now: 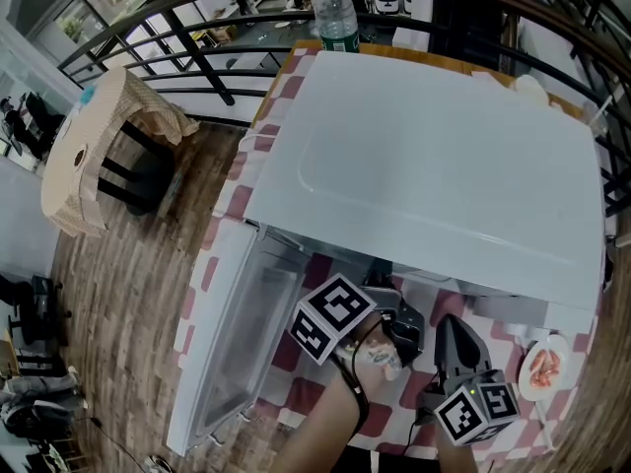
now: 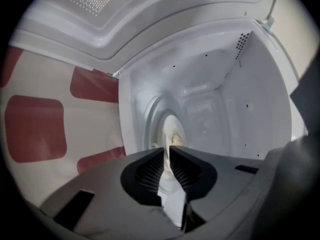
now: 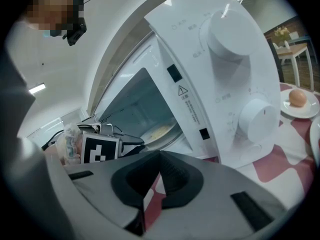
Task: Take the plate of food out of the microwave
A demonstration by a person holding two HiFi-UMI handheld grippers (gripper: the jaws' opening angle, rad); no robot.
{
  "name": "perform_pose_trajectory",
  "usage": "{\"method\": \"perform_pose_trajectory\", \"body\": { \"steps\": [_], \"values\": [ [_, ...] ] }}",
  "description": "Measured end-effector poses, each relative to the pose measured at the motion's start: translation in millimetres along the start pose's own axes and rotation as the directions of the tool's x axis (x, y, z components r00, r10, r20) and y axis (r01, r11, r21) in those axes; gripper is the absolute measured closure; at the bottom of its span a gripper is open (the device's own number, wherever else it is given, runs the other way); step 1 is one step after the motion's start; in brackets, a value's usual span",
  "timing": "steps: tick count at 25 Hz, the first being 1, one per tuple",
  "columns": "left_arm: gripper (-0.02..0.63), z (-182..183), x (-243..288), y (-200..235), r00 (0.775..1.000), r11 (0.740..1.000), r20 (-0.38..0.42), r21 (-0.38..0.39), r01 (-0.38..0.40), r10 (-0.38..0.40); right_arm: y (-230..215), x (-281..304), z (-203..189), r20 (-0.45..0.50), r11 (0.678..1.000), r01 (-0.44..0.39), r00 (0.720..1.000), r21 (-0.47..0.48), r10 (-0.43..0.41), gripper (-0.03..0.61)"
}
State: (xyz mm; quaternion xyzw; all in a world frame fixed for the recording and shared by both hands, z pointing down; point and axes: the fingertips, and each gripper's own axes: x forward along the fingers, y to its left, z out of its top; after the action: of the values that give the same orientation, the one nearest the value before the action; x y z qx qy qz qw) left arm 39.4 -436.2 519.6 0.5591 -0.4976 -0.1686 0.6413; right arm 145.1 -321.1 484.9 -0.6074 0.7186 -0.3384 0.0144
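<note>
The white microwave (image 1: 434, 156) stands on a red-and-white checked table with its door (image 1: 232, 333) swung open to the left. Inside lies a white plate (image 3: 159, 132) of pale food. My left gripper (image 2: 168, 151) reaches into the cavity, and its pads pinch the plate's rim (image 2: 170, 184); the plate (image 2: 169, 129) shows edge-on, with a yellowish bit of food on it. The left gripper's marker cube (image 1: 333, 317) sits at the microwave's mouth. My right gripper (image 3: 159, 160) hangs shut and empty in front of the control panel (image 3: 235, 74), right of the opening.
A small plate with an egg (image 3: 298, 101) and a plate of red food (image 1: 543, 367) sit on the table right of the microwave. A water bottle (image 1: 336, 13) stands behind it. A chair with a woven cover (image 1: 94, 151) stands on the wood floor at left.
</note>
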Motion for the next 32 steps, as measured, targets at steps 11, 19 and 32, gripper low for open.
{"method": "perform_pose_trajectory", "body": {
  "steps": [11, 19, 32],
  "values": [
    [0.568, 2.9, -7.7, 3.4, 0.999, 0.999, 0.013, 0.030, 0.031, -0.031, -4.8, 0.3, -1.3, -0.003, 1.000, 0.015, 1.000, 0.009, -0.015, 0.588],
    [0.569, 1.7, -46.0, 11.7, 0.998, 0.999, 0.044, 0.006, 0.043, -0.043, 3.1, 3.3, -6.4, -0.006, 1.000, 0.002, 1.000, 0.020, -0.002, 0.588],
    [0.569, -5.7, -72.4, 24.7, 0.997, 0.996, 0.027, 0.060, 0.071, -0.073, 16.9, 14.8, -5.9, 0.011, 0.960, -0.129, 0.991, 0.247, 0.131, 0.581]
  ]
}}
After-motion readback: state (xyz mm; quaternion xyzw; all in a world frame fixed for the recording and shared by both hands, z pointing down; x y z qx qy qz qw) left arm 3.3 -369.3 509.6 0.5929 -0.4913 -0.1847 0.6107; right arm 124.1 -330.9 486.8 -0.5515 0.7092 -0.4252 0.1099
